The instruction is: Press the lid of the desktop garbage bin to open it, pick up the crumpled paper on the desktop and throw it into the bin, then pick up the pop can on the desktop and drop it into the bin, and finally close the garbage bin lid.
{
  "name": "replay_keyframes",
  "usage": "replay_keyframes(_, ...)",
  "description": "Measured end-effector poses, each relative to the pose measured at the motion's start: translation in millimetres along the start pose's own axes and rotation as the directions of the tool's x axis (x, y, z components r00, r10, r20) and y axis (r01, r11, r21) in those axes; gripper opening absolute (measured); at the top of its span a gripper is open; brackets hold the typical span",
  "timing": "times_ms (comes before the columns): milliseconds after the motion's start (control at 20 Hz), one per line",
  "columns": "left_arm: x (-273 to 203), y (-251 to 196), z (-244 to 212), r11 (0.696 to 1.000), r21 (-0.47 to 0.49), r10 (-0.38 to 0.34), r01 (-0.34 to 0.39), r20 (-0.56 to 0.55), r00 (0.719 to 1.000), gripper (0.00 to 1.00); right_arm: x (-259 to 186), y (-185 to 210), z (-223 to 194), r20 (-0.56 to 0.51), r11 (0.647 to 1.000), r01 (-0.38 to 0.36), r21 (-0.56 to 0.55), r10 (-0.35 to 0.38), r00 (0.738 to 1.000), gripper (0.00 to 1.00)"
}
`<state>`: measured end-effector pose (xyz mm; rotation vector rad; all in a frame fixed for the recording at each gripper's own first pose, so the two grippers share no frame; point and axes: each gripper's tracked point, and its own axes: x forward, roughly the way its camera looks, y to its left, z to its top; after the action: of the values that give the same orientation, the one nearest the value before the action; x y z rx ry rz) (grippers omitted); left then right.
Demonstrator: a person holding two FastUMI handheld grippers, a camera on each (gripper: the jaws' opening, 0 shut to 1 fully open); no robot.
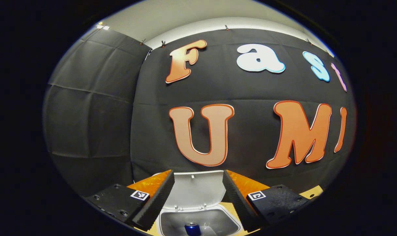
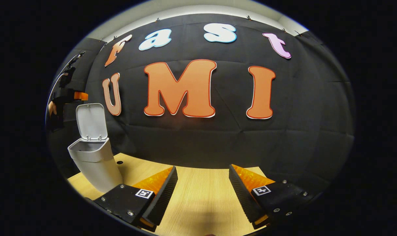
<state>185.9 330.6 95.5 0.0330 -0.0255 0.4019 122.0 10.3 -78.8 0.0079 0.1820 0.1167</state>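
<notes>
Showing no legible label: pop can (image 1: 192, 228)

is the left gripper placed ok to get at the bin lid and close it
Probably yes. The left gripper hangs open right above the garbage bin, and the raised lid stands between its fingers with nothing in the way. The pop can already lies inside.
</notes>
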Motion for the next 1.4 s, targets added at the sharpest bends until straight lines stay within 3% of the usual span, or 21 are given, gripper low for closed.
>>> replay_keyframes(350, 40.4, 13.3, 47.3, 0.999, -0.039, 0.003, -0.002, 0.008, 1.000, 0.92, -2.3, -3.6, -1.8, -0.003, 1.000, 0.003, 0.002, -0.003, 1.000, 0.94)
replay_keyframes(800, 82.5, 18.1, 41.8, 0.997, -0.054, -0.060, 0.051, -0.182, 0.981, 0.93, -1.9, -0.8, -7.6, -0.011, 1.000, -0.004, 0.026, 0.004, 1.000, 0.94)
replay_keyframes(1150, 118.1, 21.0, -9.6, 0.992, -0.126, -0.079, 0.026, -0.442, 0.894, 0.94, -6.7, -3.8, -7.9, 0.001, 0.999, -0.007, 0.033, 0.007, 1.000, 0.94)
replay_keyframes(1400, 112.5, 8.0, -65.6, 0.990, -0.141, -0.100, 0.015, -0.618, 0.780, 0.94, -9.2, -12.9, -9.0, 0.000, 0.999, 0.011, 0.046, -0.011, 1.000, 0.93)
